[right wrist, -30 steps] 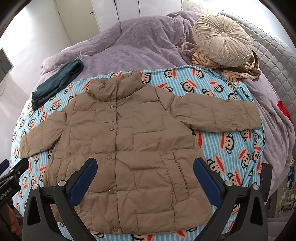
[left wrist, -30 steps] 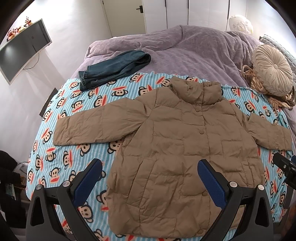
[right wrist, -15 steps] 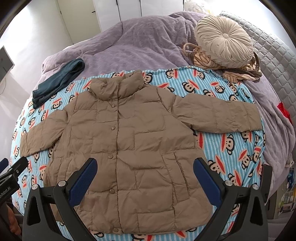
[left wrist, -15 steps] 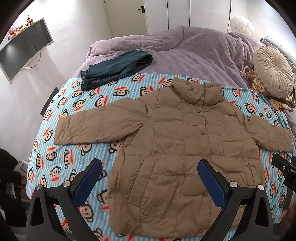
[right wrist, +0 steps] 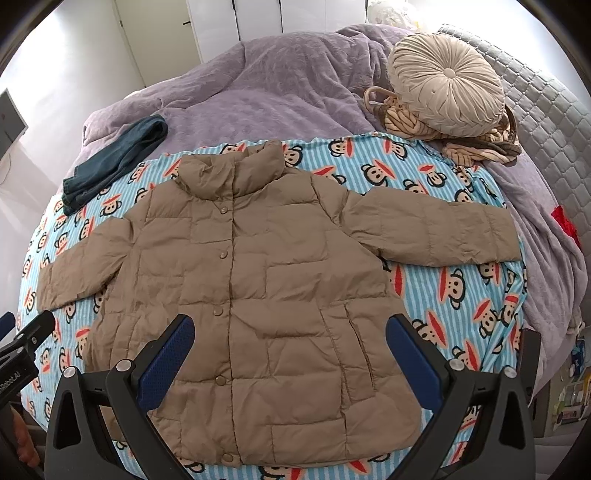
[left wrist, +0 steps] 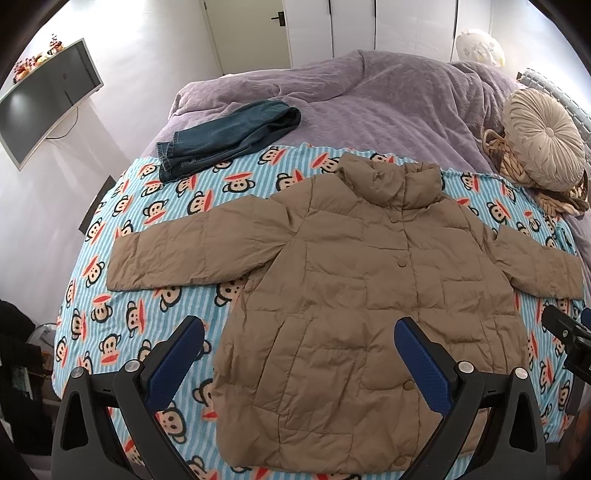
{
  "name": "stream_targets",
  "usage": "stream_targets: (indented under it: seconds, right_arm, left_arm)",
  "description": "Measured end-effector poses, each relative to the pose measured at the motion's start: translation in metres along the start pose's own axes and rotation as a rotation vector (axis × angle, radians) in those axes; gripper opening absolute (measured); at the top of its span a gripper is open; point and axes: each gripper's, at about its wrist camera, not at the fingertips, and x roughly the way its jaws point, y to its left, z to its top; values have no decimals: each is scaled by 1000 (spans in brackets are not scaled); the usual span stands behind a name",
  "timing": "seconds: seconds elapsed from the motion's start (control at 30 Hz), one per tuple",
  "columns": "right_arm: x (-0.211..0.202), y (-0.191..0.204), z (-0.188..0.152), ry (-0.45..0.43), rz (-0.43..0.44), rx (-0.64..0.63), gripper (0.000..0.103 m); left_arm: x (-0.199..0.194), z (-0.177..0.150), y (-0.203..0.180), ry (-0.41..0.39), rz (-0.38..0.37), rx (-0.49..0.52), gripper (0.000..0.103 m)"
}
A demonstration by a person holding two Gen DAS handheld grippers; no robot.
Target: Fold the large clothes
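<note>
Folded denim jeans (left wrist: 225, 138) beyond the quilted tan jacket (left wrist: 354, 295), round pleated cushion (right wrist: 447, 83) past its collar; nothing on top. Left gripper (left wrist: 299, 354) and right gripper (right wrist: 291, 350) spread wide, empty, above its hem.

I saw a bed (left wrist: 388, 110) under a purple blanket (right wrist: 280, 85), white walls, a closed door (left wrist: 247, 33) with a dark handle, and white wardrobe doors (left wrist: 388, 26). A screen (left wrist: 44, 99) hung on the left wall; daylight was bright.
</note>
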Motion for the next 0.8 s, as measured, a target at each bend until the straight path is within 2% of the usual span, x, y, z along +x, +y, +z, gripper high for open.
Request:
stream_targets:
  seconds: [0.8]
  right_arm:
    - [1, 2, 1, 2, -5, 0, 103]
  left_arm:
    - [2, 2, 3, 4, 2, -5, 103]
